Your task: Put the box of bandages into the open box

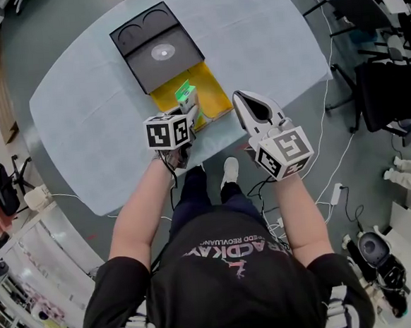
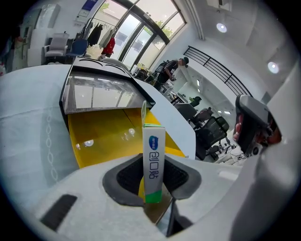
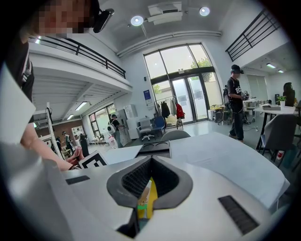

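Note:
The box of bandages (image 1: pixel 185 96), white with a green end, stands upright between the jaws of my left gripper (image 1: pixel 190 108), which is shut on it. In the left gripper view the box of bandages (image 2: pixel 154 160) hangs over the near part of the open box's yellow inside (image 2: pixel 103 134), with the black lid (image 2: pixel 101 89) raised behind. Whether it touches the yellow floor I cannot tell. My right gripper (image 1: pixel 239 97) hovers just right of the open box (image 1: pixel 214 88). Its jaws stand a narrow gap apart with nothing between them (image 3: pixel 146 188).
The open box lies near the front edge of a table under a pale blue cloth (image 1: pixel 81 113). Its black lid (image 1: pixel 158 54) lies flat beyond the yellow part. Chairs and cables (image 1: pixel 380 89) stand to the right of the table. People stand in the room's background.

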`<state>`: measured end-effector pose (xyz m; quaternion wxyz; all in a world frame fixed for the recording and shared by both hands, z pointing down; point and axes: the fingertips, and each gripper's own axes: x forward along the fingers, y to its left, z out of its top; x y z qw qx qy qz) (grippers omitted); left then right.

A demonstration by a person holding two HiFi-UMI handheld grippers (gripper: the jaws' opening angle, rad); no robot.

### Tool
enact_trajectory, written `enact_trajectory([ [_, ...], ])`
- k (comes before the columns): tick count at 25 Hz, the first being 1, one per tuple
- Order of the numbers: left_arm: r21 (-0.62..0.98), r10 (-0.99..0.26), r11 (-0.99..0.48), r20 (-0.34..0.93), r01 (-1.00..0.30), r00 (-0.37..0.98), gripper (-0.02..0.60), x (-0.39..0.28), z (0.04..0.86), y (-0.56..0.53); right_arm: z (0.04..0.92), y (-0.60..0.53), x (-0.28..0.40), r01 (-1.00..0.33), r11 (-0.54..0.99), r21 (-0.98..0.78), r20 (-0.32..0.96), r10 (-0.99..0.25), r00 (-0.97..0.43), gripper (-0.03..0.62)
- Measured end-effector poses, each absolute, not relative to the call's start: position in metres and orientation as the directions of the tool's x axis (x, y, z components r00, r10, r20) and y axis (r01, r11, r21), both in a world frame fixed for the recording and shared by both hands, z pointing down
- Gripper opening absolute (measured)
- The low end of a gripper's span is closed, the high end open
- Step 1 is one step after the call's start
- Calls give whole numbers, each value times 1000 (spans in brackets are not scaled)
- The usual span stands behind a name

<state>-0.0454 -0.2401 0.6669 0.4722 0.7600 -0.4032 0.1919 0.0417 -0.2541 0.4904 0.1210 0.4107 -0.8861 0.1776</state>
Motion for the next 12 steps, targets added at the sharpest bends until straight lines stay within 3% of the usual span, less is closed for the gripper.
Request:
enact_trajectory([
  [6, 543, -429, -209, 697, -814, 575, 113, -49, 669, -243, 488, -254, 42, -770, 599, -219, 359, -685, -634, 9],
  [9, 543, -442, -192, 696, -818, 566, 170, -52, 670, -244, 487, -254, 43, -769, 600, -220, 356, -685, -636, 9],
  [12, 549, -456, -175, 691, -817, 561, 180, -56, 668, -245, 486, -254, 43, -769, 601, -220, 352, -686, -637, 9],
])
